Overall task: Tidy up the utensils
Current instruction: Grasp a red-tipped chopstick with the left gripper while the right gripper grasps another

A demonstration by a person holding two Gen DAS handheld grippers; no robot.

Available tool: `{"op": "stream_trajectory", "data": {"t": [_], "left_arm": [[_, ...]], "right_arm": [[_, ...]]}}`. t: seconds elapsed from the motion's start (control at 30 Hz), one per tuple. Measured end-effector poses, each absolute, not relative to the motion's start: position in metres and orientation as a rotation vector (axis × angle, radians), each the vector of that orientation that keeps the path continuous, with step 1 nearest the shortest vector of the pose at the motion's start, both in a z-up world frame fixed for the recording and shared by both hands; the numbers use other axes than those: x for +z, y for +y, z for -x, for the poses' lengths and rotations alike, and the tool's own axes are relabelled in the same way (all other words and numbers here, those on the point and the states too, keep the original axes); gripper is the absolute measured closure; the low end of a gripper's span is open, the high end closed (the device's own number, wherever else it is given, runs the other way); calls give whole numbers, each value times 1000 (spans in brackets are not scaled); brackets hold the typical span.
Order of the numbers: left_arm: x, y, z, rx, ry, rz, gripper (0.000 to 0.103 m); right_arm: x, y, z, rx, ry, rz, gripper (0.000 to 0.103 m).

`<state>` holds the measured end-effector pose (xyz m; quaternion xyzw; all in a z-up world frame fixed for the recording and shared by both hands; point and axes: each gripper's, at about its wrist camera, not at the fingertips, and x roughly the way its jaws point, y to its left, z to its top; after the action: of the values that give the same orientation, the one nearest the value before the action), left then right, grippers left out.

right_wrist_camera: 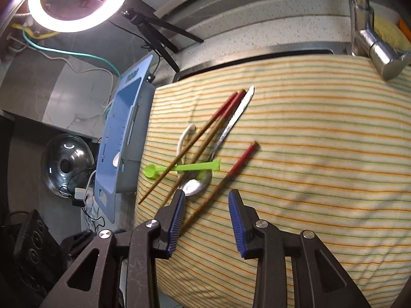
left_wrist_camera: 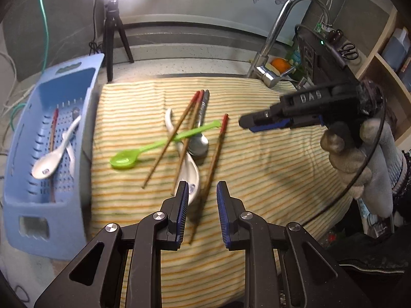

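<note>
Both sets of tongs gaping, left gripper [left_wrist_camera: 200, 197] and right gripper [right_wrist_camera: 206, 205], nothing held. Lone chopstick [left_wrist_camera: 214, 159] just right of the utensil pile [left_wrist_camera: 185, 138], blue basket [left_wrist_camera: 25, 205] further left. Risk: nudging the crossed pile, or rolling that thin stick on soft cloth.

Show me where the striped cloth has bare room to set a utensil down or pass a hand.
Bare striped cloth lies right of the lone chopstick, out to the faucet. A narrower bare strip runs between the green spoon and the blue basket. The middle pile of chopsticks, spoons and knife is crowded.
</note>
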<state>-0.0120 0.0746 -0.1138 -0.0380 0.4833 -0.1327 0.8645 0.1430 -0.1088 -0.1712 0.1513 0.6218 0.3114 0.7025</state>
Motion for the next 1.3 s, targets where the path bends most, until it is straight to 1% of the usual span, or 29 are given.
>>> {"op": "stream_trajectory", "data": {"t": [0.2, 0.4, 0.43, 0.47, 0.67, 0.97, 1.27, 1.3], "left_arm": [[-109, 94, -18, -296, 1036, 31, 82], [-120, 100, -58, -357, 1097, 49, 83], [-122, 98, -65, -365, 1106, 40, 84], [-125, 96, -71, -375, 1116, 27, 88], [-139, 76, -106, -435, 1162, -68, 90], [-164, 55, -149, -503, 1237, -156, 90], [-184, 46, -165, -529, 1283, -248, 90], [-186, 44, -166, -531, 1283, -263, 91]], "right_arm": [[-179, -107, -142, 655, 1396, -376, 76], [-190, -102, -144, 607, 1420, -420, 81], [-192, -101, -145, 597, 1422, -421, 81], [-194, -100, -144, 586, 1424, -425, 81], [-207, -94, -140, 549, 1438, -464, 81], [-221, -89, -141, 451, 1447, -507, 81], [-219, -75, -144, 392, 1444, -461, 82], [-219, -74, -145, 387, 1445, -452, 82]]}}
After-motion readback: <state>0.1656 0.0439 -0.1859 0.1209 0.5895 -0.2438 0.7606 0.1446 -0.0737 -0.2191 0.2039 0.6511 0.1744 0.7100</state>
